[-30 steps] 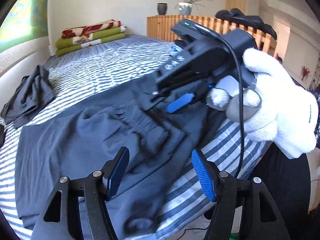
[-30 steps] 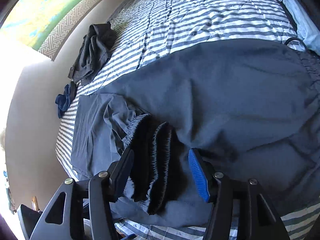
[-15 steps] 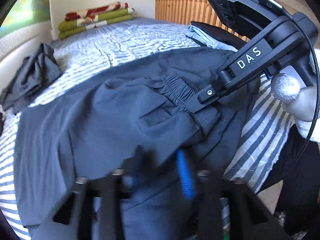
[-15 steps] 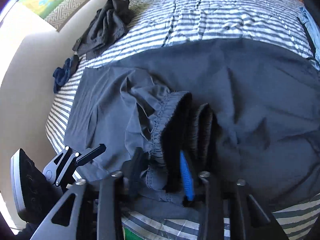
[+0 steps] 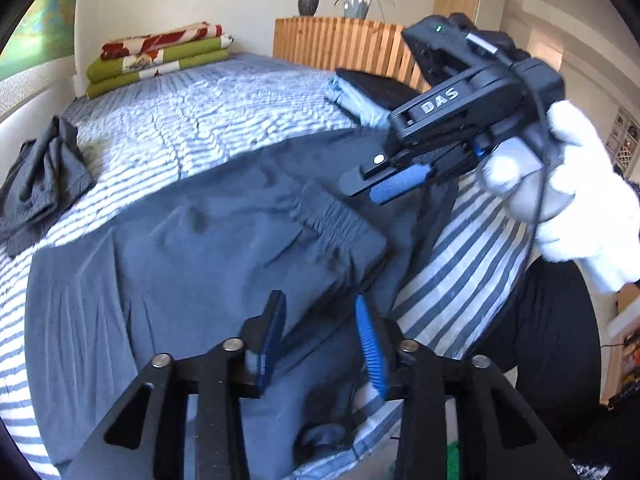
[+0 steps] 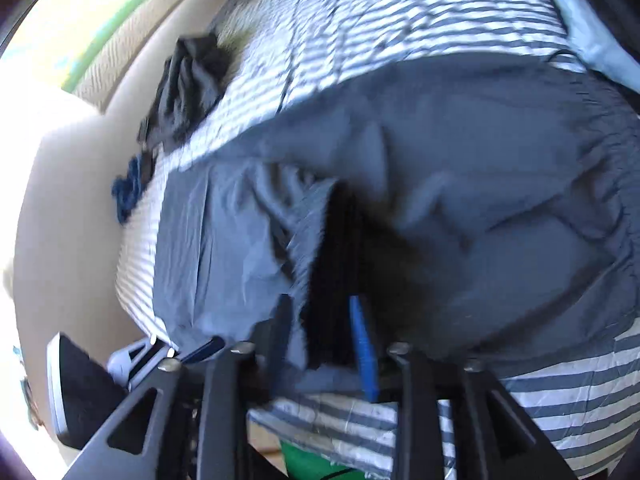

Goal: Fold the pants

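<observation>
Dark grey pants [image 5: 180, 260] lie spread across the striped bed, their elastic waistband [image 5: 336, 220] folded over on top. My left gripper [image 5: 320, 340] has its blue pads narrowed onto the pants' near edge. A white-gloved hand [image 5: 580, 200] holds my right gripper [image 5: 360, 184] at the upper right, its tip at the pants' far side. In the blurred right wrist view, the right gripper [image 6: 322, 332] pinches the dark bunched waistband fold [image 6: 340, 240] of the pants [image 6: 480, 180].
A crumpled dark garment [image 5: 40, 176] sits at the left of the striped bedspread [image 5: 220, 112]. Folded green and red blankets [image 5: 160, 60] lie at the bed's far end. Folded light-blue and black clothes [image 5: 360, 92] rest beside a wooden slatted cabinet [image 5: 340, 44]. The bed's edge drops off at the right.
Both grippers went from wide open to closed onto the pants. The right gripper has since risen and moved right, and the waistband fold has shifted with it.
</observation>
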A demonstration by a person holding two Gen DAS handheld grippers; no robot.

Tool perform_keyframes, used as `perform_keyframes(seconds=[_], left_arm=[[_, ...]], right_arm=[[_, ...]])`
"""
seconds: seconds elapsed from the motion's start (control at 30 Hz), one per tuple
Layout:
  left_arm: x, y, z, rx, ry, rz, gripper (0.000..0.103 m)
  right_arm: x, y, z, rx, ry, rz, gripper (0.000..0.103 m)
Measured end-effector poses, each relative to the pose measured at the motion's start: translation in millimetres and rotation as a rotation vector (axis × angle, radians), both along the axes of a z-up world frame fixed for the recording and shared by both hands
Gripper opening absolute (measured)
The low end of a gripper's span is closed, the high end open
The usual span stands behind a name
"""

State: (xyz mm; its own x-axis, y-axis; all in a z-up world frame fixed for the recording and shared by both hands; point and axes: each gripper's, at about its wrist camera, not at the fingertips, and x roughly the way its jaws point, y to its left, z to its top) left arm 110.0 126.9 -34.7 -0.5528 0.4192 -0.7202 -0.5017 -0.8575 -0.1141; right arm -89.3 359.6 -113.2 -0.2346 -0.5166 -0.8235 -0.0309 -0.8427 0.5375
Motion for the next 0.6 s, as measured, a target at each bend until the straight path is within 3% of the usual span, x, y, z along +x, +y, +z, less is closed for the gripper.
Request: perform_keyframes(seconds=[0.07,0.1,0.23,0.33,0.43,0.6], left_arm=[[-5,11,2,-0.02,0.025,-0.026,0.064],[-9,20,0,-0.027,0.017,-0.058,0.066],[-21,55,-15,-0.083,-0.001,-0.145,0.067],[-31,68,-37,-0.115,-0.042,-0.153,0.067],[-37,64,-49,-0.067,-0.099,-0.148,0.064],[-46,41,-48,0.092,-0.169,-0.102,0.064]], right_arm=[[-3,9,1,-0.002,0.022,-0.022,0.045],[-6,9,-1,-0.012,0.013,-0.018,0.045],[-17,2,-17,-0.016,-0.05,0.002,0.045],[-20,6,-34,-0.023,-0.099,-0.02,0.045],[-13,25,-55,-0.102,-0.159,-0.069,0.045],[-8,34,-48,-0.163,-0.122,-0.074,0.046]])
